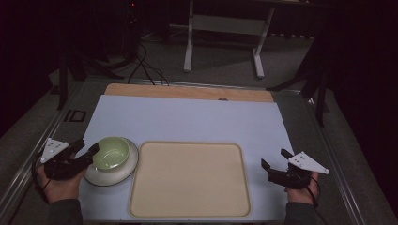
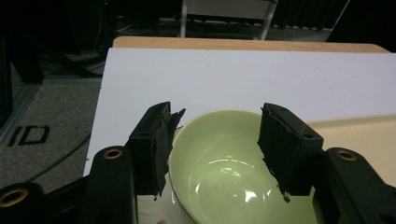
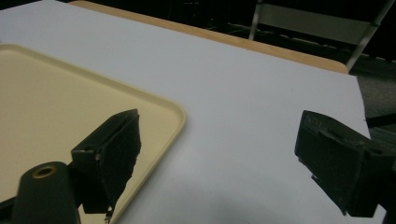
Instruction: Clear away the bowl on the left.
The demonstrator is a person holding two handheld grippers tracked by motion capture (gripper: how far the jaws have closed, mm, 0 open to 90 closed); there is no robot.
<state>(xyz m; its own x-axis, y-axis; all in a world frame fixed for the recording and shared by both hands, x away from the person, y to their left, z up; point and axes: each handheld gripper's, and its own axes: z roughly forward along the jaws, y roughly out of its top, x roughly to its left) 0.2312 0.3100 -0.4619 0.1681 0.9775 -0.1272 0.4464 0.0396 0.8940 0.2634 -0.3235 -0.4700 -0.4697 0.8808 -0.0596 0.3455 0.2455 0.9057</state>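
Observation:
A pale green bowl (image 1: pixel 111 152) stands on a white plate (image 1: pixel 114 176) at the mat's left front. My left gripper (image 1: pixel 89 145) is at the bowl's left side, and its jaws stand open. In the left gripper view the gripper (image 2: pixel 217 112) has its left jaw just outside the bowl (image 2: pixel 219 158) rim and its right jaw over the bowl's hollow; I see no pad pressing on it. An empty beige tray (image 1: pixel 190 180) lies in the middle front. My right gripper (image 1: pixel 273 157) is to the right of the tray, open with nothing between its jaws (image 3: pixel 219 116), over bare mat beside the tray's corner (image 3: pixel 56 93).
A pale blue mat (image 1: pixel 187 119) covers the wooden table (image 1: pixel 187 91), whose far edge shows as a strip. A metal frame rail (image 1: pixel 28 159) runs along each side. Behind the table stand a white bench frame (image 1: pixel 225 28) and cables (image 1: pixel 145 70) on the floor.

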